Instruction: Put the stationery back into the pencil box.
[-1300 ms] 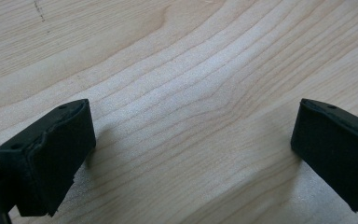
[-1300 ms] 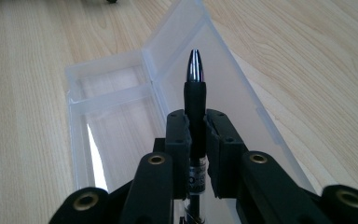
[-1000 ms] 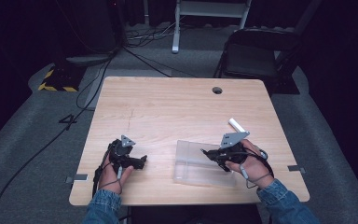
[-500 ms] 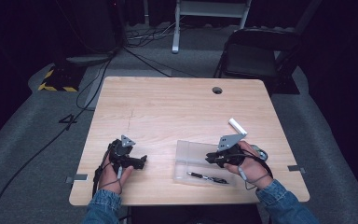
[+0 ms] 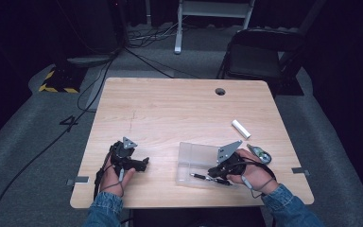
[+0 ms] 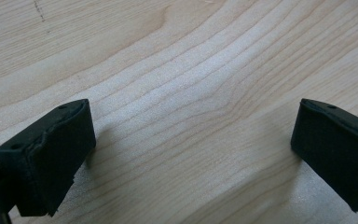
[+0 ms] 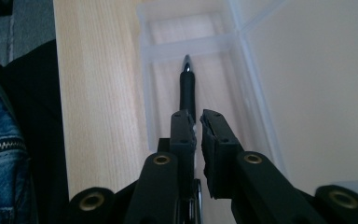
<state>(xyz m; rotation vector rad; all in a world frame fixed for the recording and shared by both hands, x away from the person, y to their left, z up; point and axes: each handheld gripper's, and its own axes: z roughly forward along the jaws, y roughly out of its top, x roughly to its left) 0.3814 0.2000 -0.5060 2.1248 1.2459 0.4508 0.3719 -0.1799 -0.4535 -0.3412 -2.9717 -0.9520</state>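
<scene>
A clear plastic tray (image 5: 196, 153) with compartments lies near the table's front edge, right of centre. A black pen (image 5: 199, 176) lies along its narrow front compartment (image 7: 161, 84). My right gripper (image 5: 219, 177) sits low over the pen's right end. In the right gripper view the jaws of the right gripper (image 7: 198, 122) are pressed almost together, and the pen (image 7: 187, 86) sticks out ahead of them with its silver tip forward. My left gripper (image 5: 144, 163) rests on the bare wood at the front left. The left gripper (image 6: 191, 154) stands wide open with nothing between its fingers.
A white cylinder (image 5: 240, 128) lies on the table (image 5: 170, 113) behind the tray at the right. A small grey and green object (image 5: 260, 153) sits just right of my right hand. A cable hole (image 5: 220, 91) is at the back. A dark chair (image 5: 260, 56) stands beyond the table.
The pen has come down into the tray's front compartment, with the right gripper lowering and shifting slightly left with it. The left gripper has stayed still.
</scene>
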